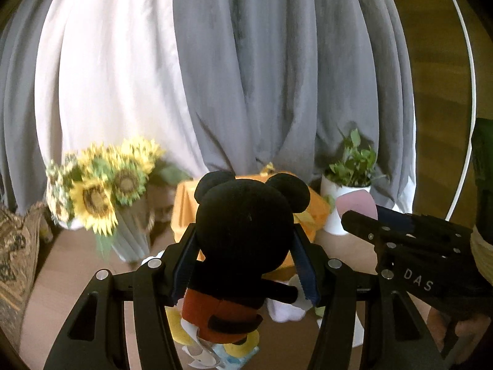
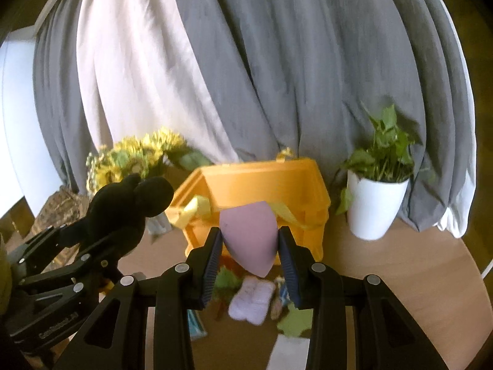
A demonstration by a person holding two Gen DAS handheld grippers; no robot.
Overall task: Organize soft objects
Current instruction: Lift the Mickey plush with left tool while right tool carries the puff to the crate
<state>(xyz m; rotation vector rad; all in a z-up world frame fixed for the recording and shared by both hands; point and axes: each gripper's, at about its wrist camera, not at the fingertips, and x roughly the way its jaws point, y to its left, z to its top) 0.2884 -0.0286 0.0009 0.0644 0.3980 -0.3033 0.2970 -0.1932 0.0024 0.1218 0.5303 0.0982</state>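
My left gripper (image 1: pixel 245 256) is shut on a black mouse plush (image 1: pixel 243 231) with red shorts and yellow shoes, held in the air with its back to the camera. In the right wrist view that plush (image 2: pixel 129 206) shows at the left, in the other gripper. My right gripper (image 2: pixel 250 252) is shut on a pink teardrop sponge (image 2: pixel 250 237), its point hanging down. Its pink top (image 1: pixel 359 205) peeks over the right gripper in the left wrist view. An orange bin (image 2: pixel 262 191) with yellow handles stands open behind both. Several small soft items, among them a lilac one (image 2: pixel 251 300), lie on the table below.
A white pot with a green plant (image 2: pixel 374 203) stands right of the bin. A sunflower bouquet (image 1: pixel 101 188) in a white vase is on the left. Grey and white curtains (image 1: pixel 262 77) hang behind the round wooden table (image 2: pixel 431 277). A patterned cushion (image 1: pixel 15 256) lies far left.
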